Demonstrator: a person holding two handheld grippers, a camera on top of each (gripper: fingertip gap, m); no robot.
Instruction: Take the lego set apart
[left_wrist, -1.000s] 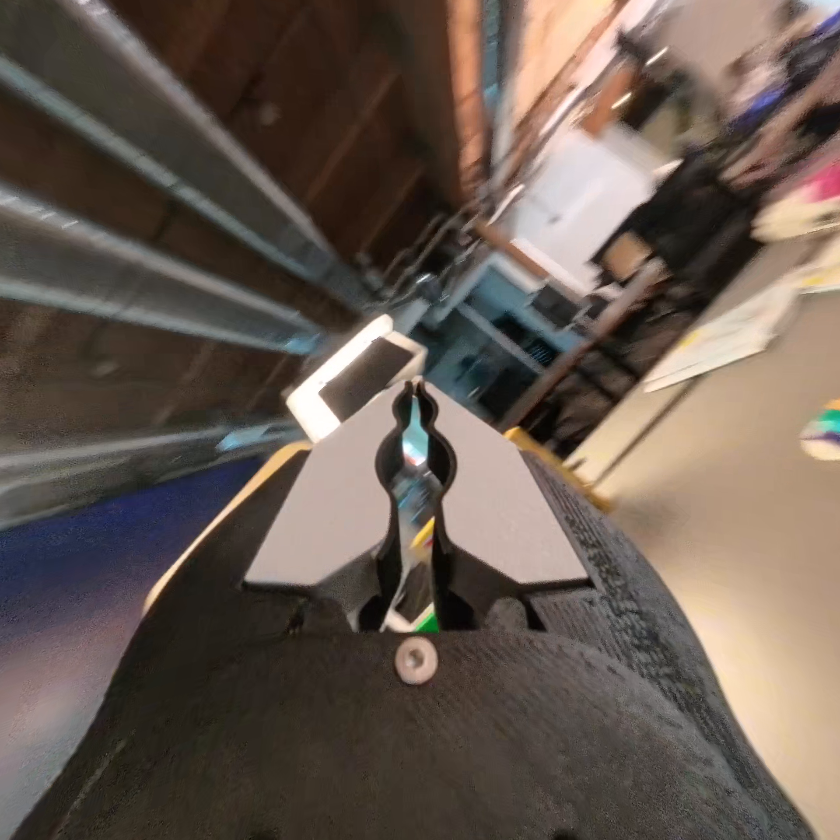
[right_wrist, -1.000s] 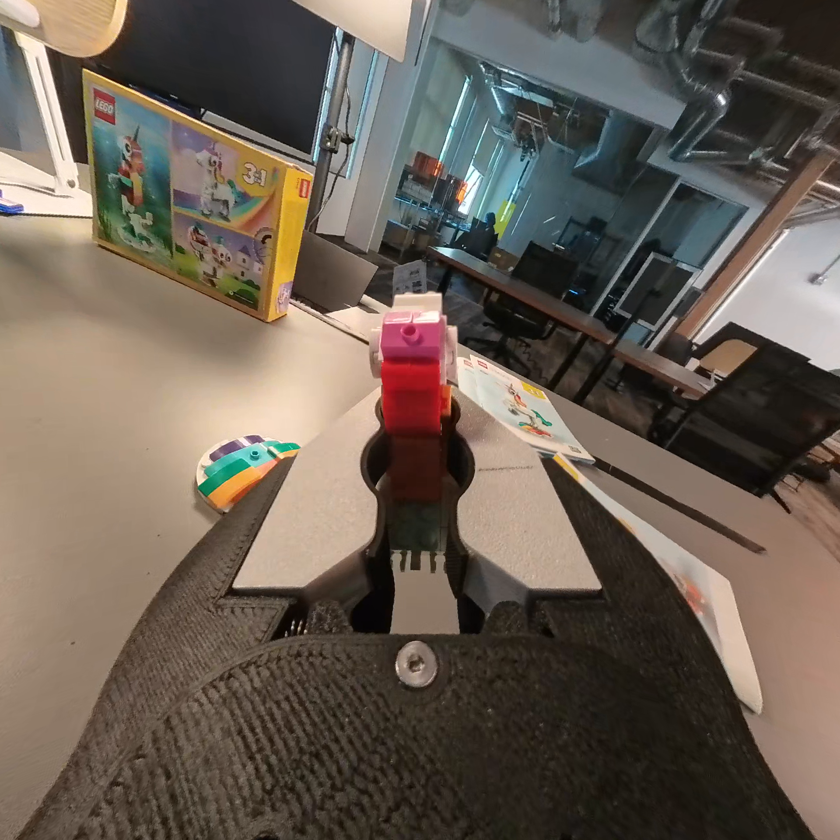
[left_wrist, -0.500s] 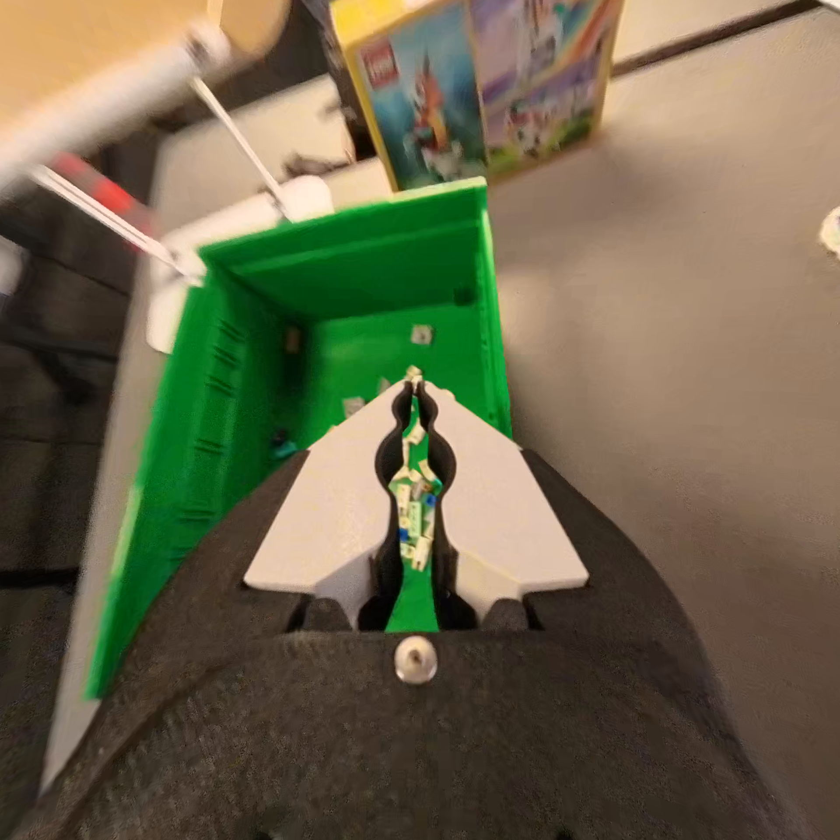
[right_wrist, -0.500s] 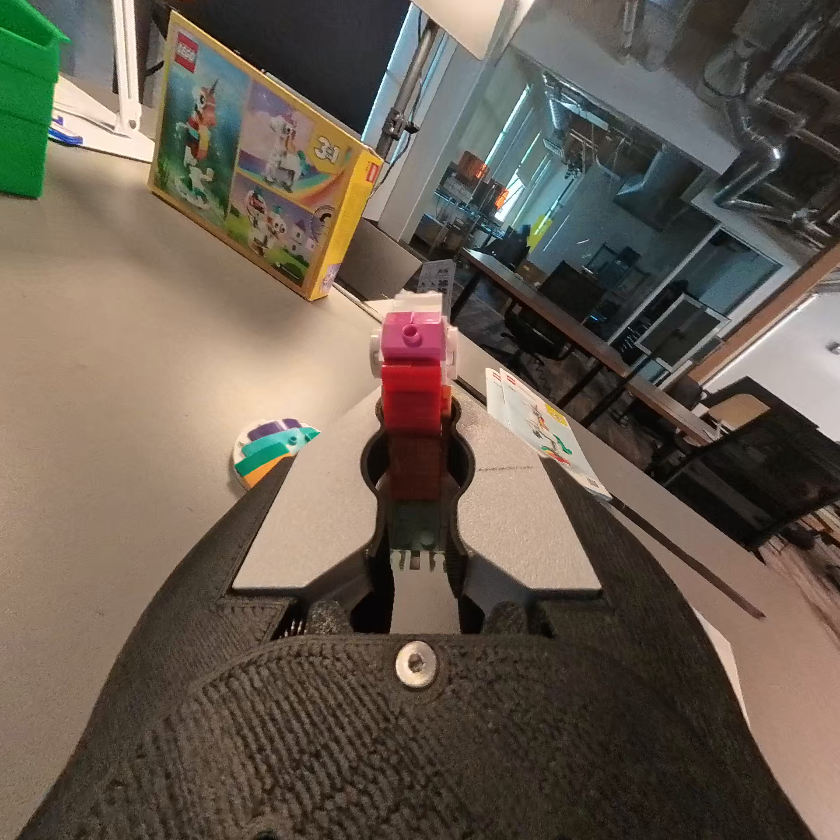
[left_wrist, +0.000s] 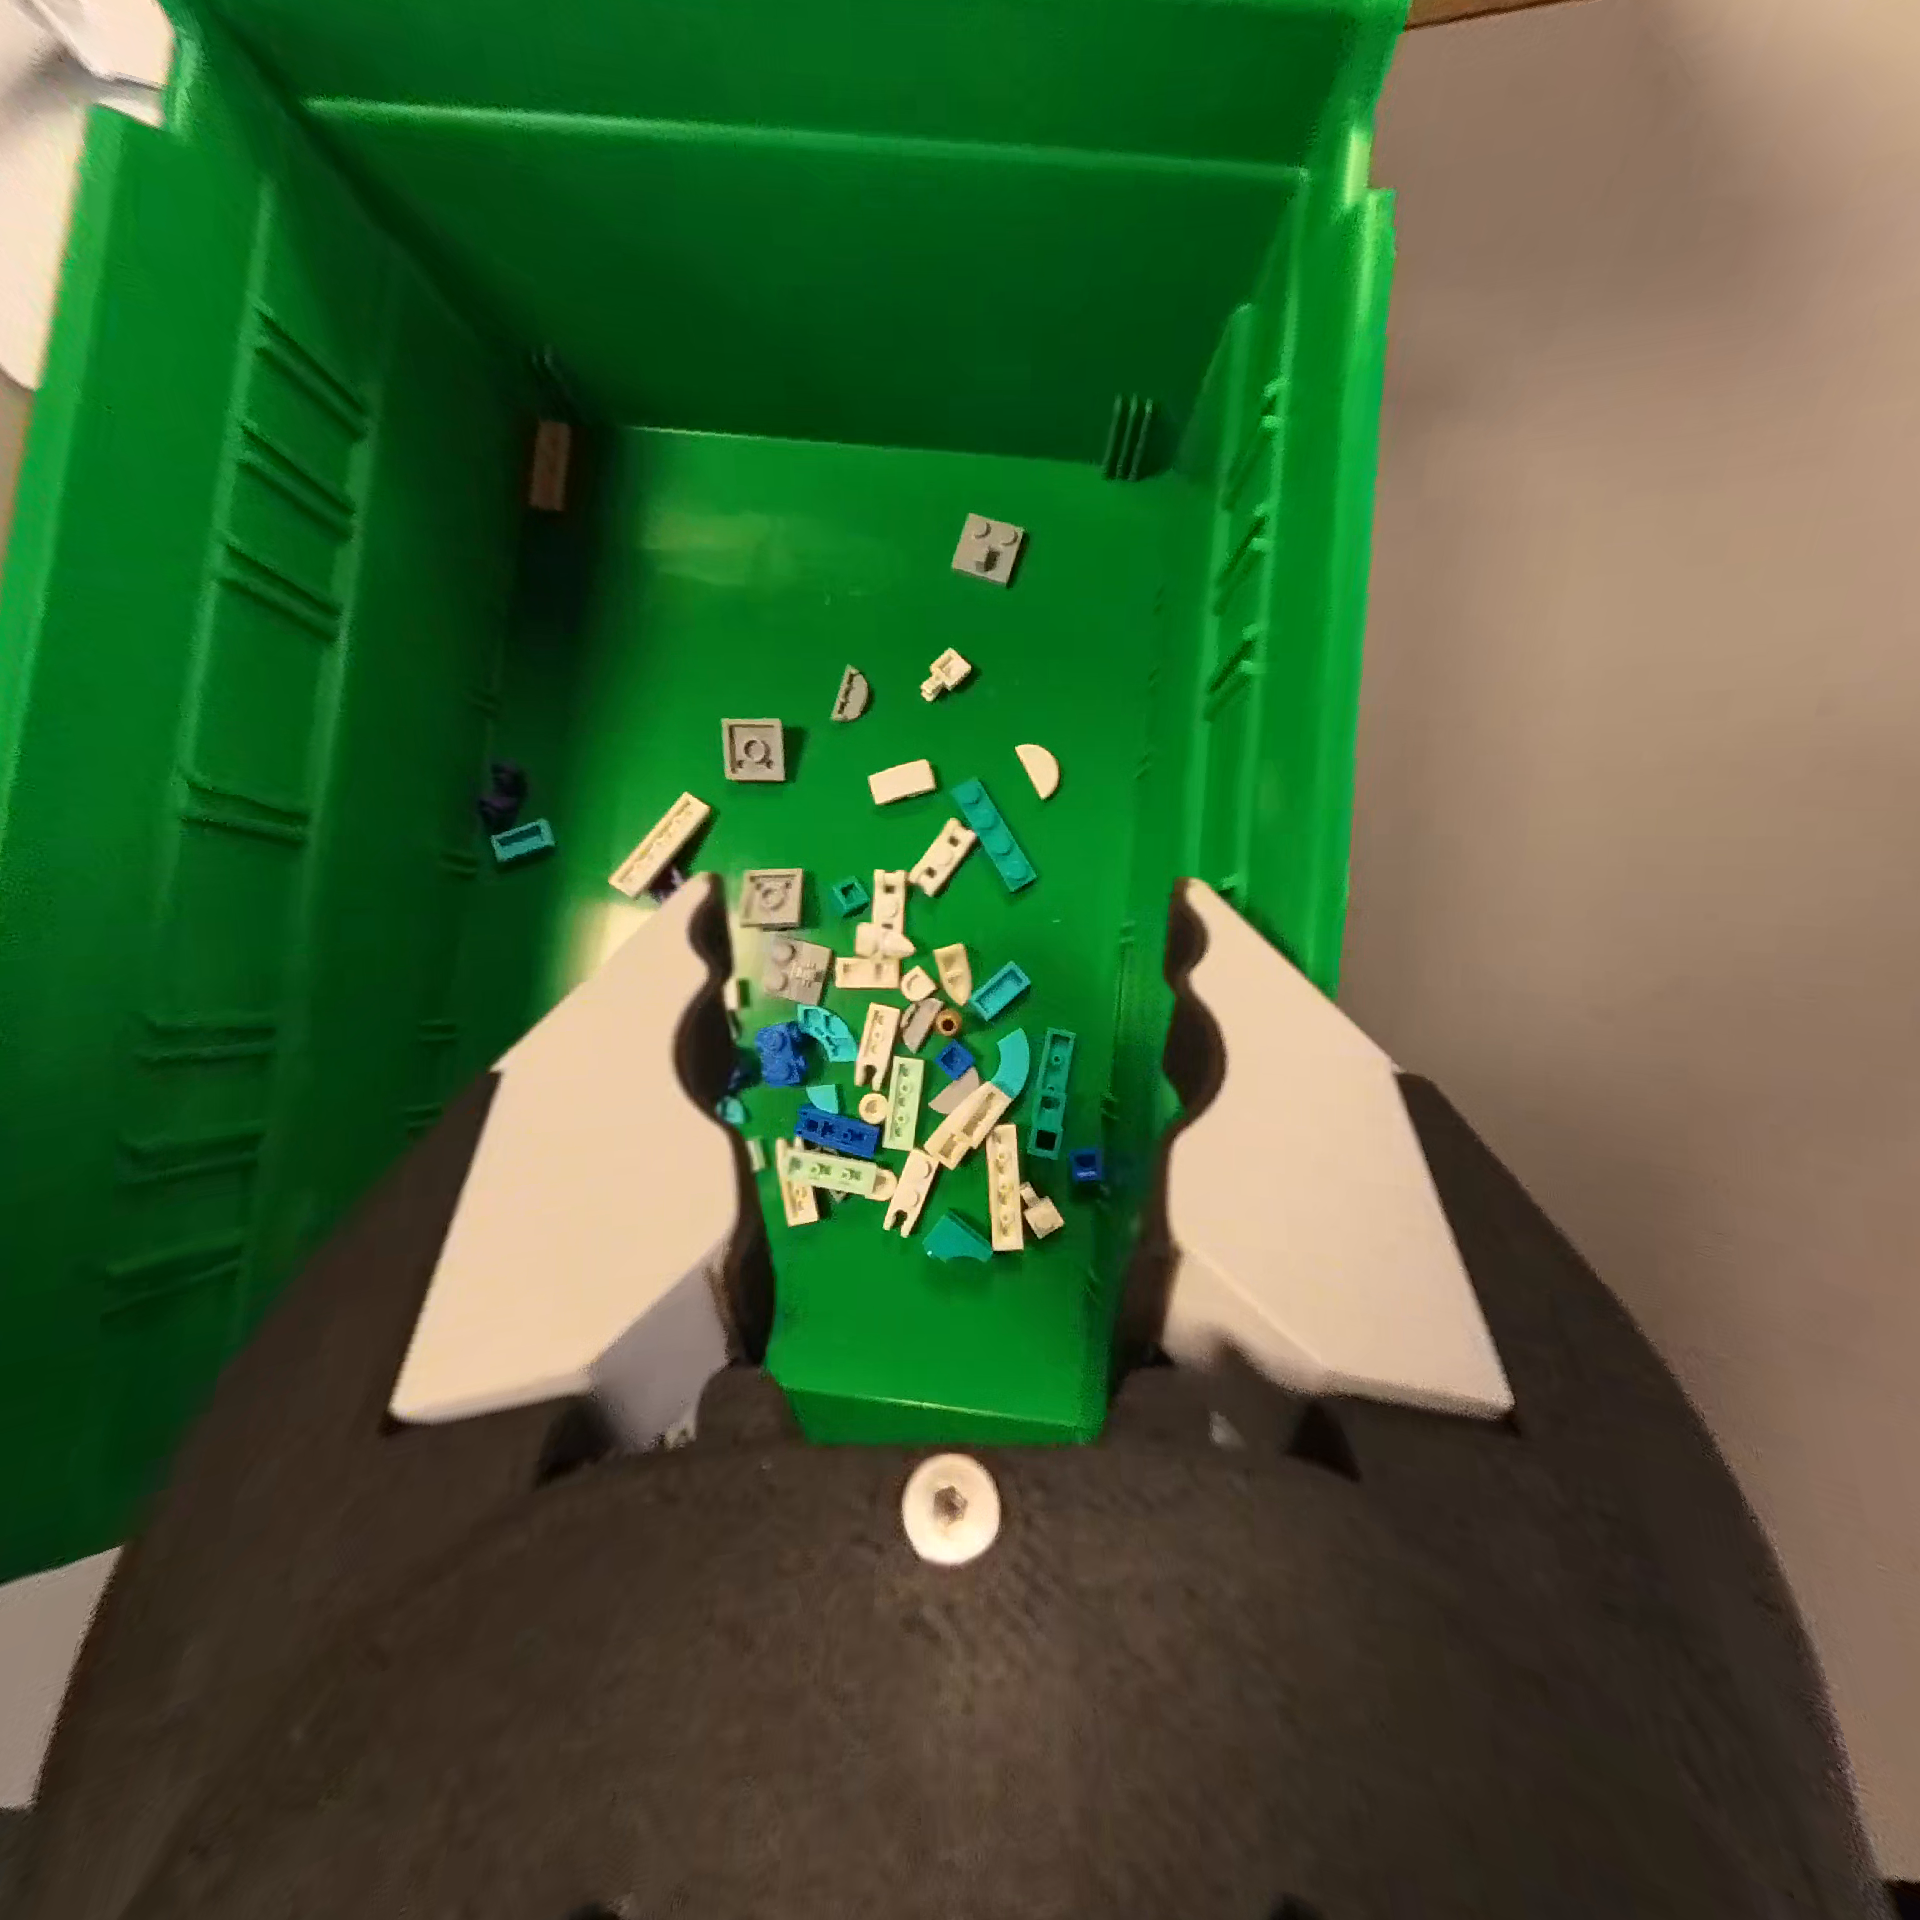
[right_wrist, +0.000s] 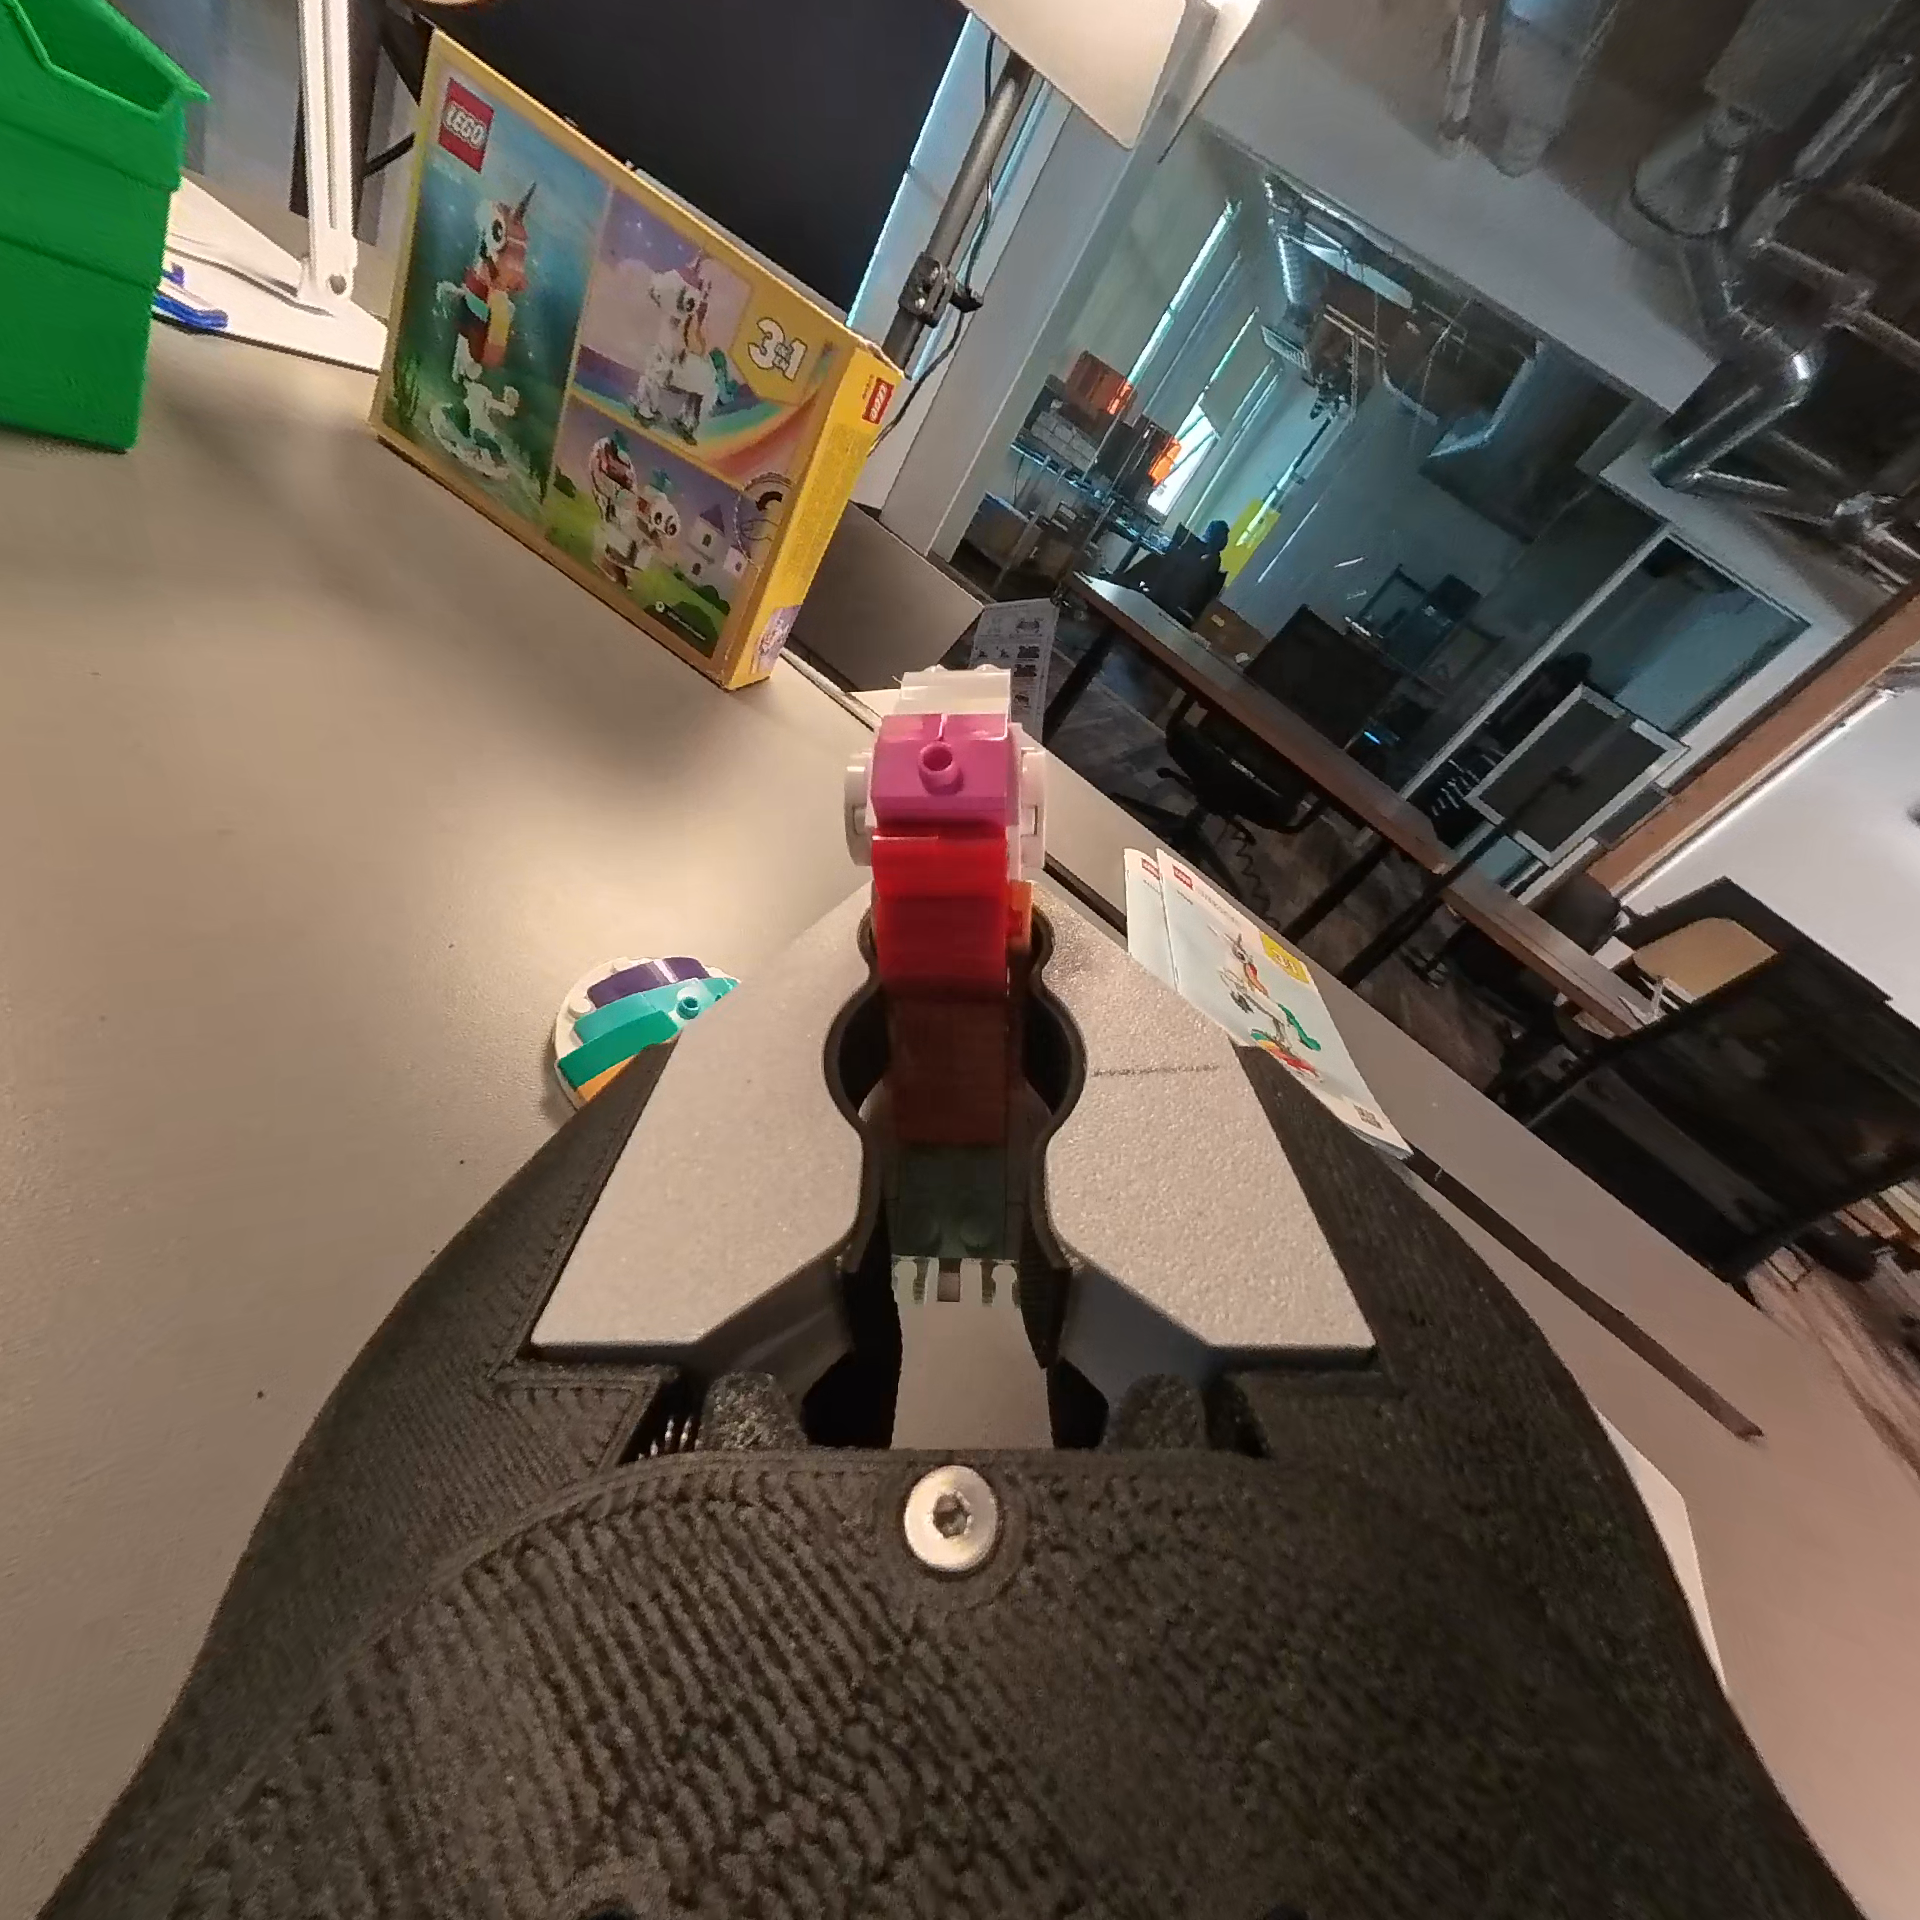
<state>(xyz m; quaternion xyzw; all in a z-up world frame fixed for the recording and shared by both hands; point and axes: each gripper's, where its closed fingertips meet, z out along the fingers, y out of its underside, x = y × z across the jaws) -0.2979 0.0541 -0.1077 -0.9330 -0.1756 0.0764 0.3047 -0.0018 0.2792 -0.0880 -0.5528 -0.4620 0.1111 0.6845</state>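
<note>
moved: left hand-held gripper (left_wrist: 945, 1049) swung over green bin (left_wrist: 312, 727), jaws now wide, empty | loose pieces (left_wrist: 894, 1049) lie on bin floor | right hand-held gripper (right_wrist: 951, 935) clamps brick stack (right_wrist: 940, 883) above tabletop (right_wrist: 260, 779) | risk: unsupported top bricks may snap off, scatter

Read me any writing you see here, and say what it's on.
I won't repeat wording, only where it stands.
Yellow box: logo and a number badge on its front.
Booklets: small logos; rest too small to read.
Green bin, brick stack: none.
</note>
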